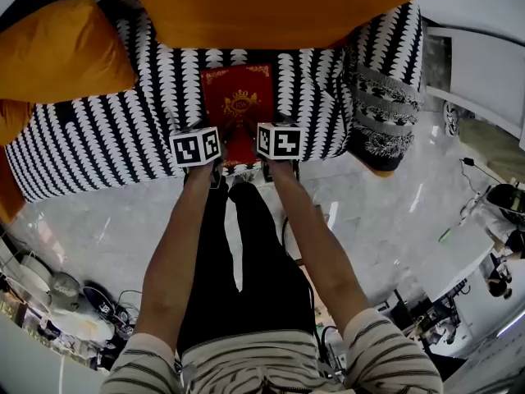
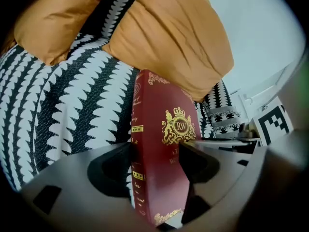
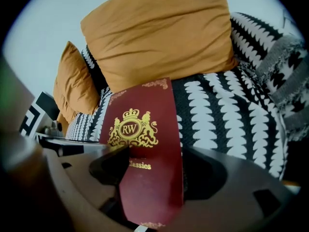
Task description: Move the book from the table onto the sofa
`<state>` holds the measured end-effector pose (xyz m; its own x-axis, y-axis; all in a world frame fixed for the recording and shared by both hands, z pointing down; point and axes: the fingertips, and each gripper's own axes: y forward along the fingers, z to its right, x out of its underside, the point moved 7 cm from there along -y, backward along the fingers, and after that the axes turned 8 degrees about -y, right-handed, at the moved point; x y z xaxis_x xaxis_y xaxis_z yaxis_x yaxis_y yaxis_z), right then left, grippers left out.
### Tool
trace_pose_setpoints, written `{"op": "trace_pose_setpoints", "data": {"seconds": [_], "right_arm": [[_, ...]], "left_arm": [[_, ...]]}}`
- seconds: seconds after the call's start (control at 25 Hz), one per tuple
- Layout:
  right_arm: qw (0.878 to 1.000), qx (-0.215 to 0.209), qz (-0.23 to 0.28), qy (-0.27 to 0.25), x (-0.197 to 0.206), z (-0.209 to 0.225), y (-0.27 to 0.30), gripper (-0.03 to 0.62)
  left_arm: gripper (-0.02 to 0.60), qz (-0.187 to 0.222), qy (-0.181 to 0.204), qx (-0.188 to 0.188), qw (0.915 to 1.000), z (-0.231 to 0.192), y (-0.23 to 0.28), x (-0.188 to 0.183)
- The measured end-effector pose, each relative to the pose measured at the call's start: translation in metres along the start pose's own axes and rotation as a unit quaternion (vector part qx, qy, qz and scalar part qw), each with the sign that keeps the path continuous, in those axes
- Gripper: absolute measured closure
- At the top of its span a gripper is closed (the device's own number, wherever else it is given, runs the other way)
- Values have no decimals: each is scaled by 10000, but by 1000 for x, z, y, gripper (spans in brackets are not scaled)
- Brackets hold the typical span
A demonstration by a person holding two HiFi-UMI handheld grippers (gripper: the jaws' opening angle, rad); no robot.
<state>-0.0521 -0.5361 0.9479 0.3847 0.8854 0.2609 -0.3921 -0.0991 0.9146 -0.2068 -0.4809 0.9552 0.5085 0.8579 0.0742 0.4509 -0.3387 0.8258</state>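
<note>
Gripping the book (image 1: 239, 105) by its near edge, we note the left gripper (image 2: 157, 158) has its jaws clamped at the spine corner and the right gripper (image 3: 152, 170) has its jaws clamped at the other corner, a two-sided hold we judge keeps it level for laying flat. It lies cover-up over the sofa (image 1: 107, 138) seat near the front edge; contact with the fabric we cannot tell. Beyond, a large orange cushion (image 1: 271, 6) sits just behind its far edge and limits any push back, a second cushion (image 1: 57, 48) is well left, and a fringed throw (image 1: 381, 97) drapes the arm on the right.
</note>
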Motion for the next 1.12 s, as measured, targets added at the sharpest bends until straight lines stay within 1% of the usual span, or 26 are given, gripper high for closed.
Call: {"op": "trace_pose_setpoints", "data": {"seconds": [0.16, 0.36, 0.56, 0.88, 1.04, 1.12], "right_arm": [[9999, 87, 85, -57, 1, 2, -6, 250], [9993, 274, 244, -115, -1, 5, -20, 250], [9988, 281, 372, -156, 1, -3, -36, 250], [9983, 118, 556, -98, 1, -28, -69, 252], [9976, 98, 653, -206, 3, -39, -91, 252], [9972, 84, 722, -189, 5, -42, -103, 252]], "left_arm": [[278, 51, 196, -75, 9998, 4, -7, 0], [278, 319, 403, -273, 9983, 9, -24, -7], [278, 438, 483, -382, 9971, 15, -41, -2], [279, 446, 629, -338, 9964, 31, -70, 23], [279, 563, 680, -213, 9959, 40, -91, 31], [293, 637, 736, -149, 9951, 47, -102, 33]]}}
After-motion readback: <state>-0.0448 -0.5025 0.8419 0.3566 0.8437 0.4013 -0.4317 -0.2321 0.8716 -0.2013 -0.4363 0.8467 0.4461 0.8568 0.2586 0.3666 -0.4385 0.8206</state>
